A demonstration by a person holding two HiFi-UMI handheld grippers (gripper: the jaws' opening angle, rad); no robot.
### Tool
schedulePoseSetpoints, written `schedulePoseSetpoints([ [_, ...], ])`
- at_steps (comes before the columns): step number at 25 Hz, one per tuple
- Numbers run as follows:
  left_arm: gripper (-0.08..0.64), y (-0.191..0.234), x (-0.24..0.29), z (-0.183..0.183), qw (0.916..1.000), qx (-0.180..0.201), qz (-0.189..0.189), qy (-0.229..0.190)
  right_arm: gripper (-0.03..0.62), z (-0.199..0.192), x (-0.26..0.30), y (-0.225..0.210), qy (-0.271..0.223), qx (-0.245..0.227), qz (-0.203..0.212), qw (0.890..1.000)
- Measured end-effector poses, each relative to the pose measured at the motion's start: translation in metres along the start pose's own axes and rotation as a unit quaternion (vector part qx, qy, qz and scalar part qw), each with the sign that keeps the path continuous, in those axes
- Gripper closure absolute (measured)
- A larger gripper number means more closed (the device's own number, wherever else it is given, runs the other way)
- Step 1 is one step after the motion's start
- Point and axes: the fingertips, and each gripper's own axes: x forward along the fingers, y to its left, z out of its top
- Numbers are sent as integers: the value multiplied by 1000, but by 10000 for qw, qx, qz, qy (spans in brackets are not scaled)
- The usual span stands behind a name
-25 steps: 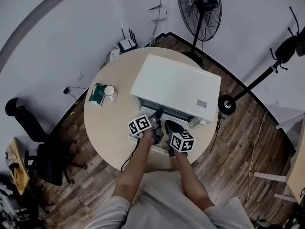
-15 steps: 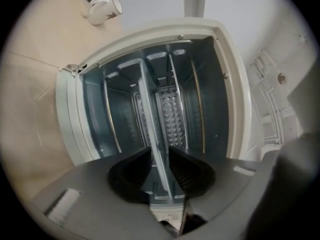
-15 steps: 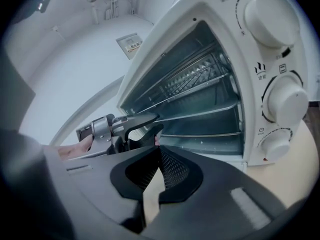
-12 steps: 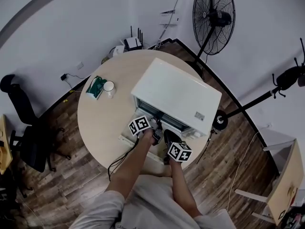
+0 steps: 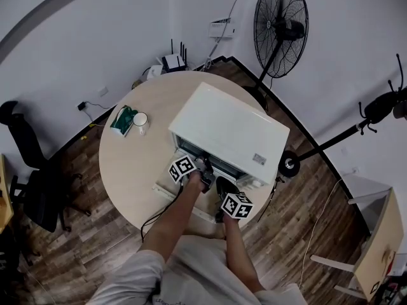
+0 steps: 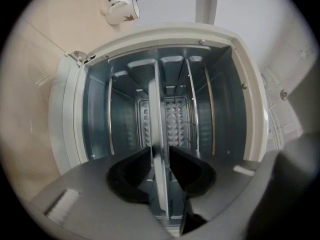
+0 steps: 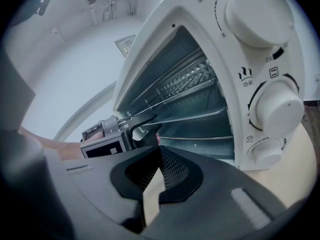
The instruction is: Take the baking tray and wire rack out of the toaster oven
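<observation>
A white toaster oven (image 5: 222,129) stands on the round table (image 5: 127,164) with its front open toward me. In the left gripper view I look into the oven cavity (image 6: 250,109), where the pale edge of the baking tray (image 6: 156,114) runs between the jaws. My left gripper (image 6: 160,151) is open around that edge, with a thin gap on one side. It also shows at the oven mouth (image 5: 205,170) and from the side (image 7: 137,124). The tray rim (image 7: 195,118) lies below the wire rack (image 7: 170,96). My right gripper (image 7: 160,151) hangs shut and empty just outside the opening (image 5: 222,186).
A white mug (image 5: 140,121) and a green packet (image 5: 122,119) sit at the table's left. The oven's knobs (image 7: 277,109) are on its right side. A standing fan (image 5: 280,24) and an office chair (image 5: 32,189) stand on the floor around the table.
Both grippers have edged in toward the oven mouth, and the left one has rolled a little. The head view itself has shifted.
</observation>
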Motion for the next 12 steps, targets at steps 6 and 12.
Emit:
schedulePoseSetpoints([
  [6,437,3,11,0,9999,-116,0,-73,592,-2,-7,-7,-7,5,-68,10000],
  [12,436,10,14,-2,9995,169,284,23,592,-6,-13,-17,17,81,-187,9998],
])
